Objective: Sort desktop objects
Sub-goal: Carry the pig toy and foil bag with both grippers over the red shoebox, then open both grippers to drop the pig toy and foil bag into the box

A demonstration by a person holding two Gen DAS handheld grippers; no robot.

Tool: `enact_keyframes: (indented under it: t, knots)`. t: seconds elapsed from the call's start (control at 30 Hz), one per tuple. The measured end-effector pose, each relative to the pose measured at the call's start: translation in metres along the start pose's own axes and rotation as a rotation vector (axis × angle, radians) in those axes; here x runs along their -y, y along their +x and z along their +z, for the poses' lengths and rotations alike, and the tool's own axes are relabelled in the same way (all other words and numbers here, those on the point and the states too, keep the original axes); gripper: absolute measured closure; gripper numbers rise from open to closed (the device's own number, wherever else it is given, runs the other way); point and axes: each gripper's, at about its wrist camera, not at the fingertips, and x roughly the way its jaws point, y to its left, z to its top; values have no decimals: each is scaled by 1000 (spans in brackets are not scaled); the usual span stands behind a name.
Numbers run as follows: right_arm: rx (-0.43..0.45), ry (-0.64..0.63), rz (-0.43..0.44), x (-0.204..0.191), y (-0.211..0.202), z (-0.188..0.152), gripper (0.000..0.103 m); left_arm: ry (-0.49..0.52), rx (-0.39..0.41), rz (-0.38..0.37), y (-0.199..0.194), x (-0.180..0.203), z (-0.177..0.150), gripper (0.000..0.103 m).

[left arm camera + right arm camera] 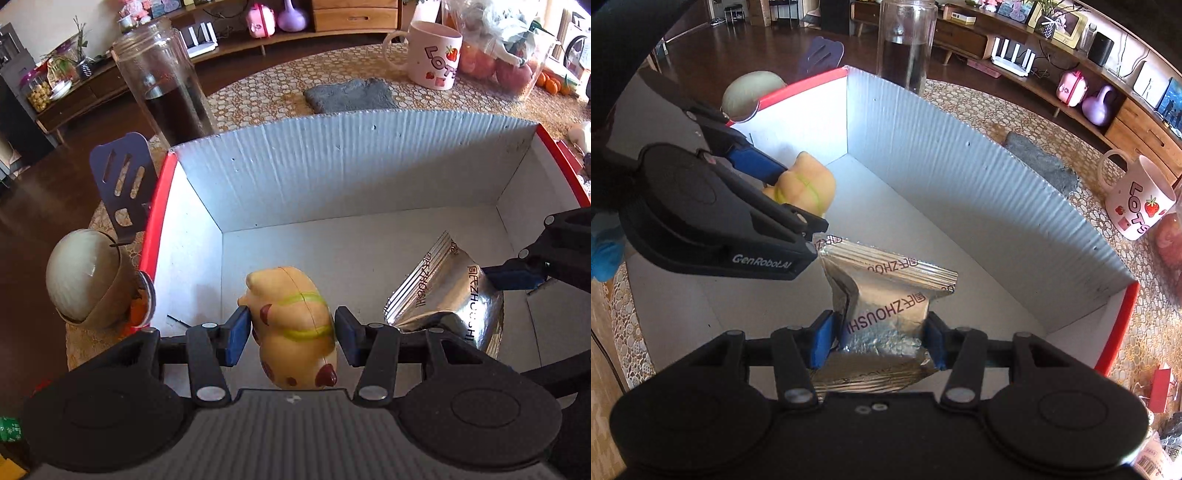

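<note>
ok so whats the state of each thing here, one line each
left tool: shut on the yellow pig-shaped squishy toy, held over the box
right tool: shut on the silver foil snack packet
white cardboard box with red rim: open, nothing lying in it
tall glass jar: upright, lidless, dark liquid partway up
pink strawberry mug: upright
grey cloth: lying flat

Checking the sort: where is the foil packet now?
The foil packet is gripped by the right gripper over the box, right of the toy.

Yellow pig toy [291, 325], foil packet [886, 314] over white box [332, 166]
</note>
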Motion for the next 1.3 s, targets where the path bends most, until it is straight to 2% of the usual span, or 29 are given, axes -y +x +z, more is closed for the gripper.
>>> enact_keyframes:
  t: [0.2,0.4,0.57,0.7,0.87,1.3]
  knots:
    - [-58,-6,1,0,9,2,53,-7,-78,-26,11,-4,1,53]
    - [-85,-30,3,-3,14,3,50,-12,-119,-50,16,-6,3,53]
    - [-73,-41,12,-3,13,2,37,-26,-129,-58,14,-9,2,52]
    - [-56,-38,23,2,8,0,36,-42,-113,-61,9,-10,2,51]
    - [-27,-17,37,9,-5,-1,36,-61,-81,-61,-4,-8,3,45]
    - [79,21,82,15,-63,-13,35,-128,24,-82,-57,-6,-6,45]
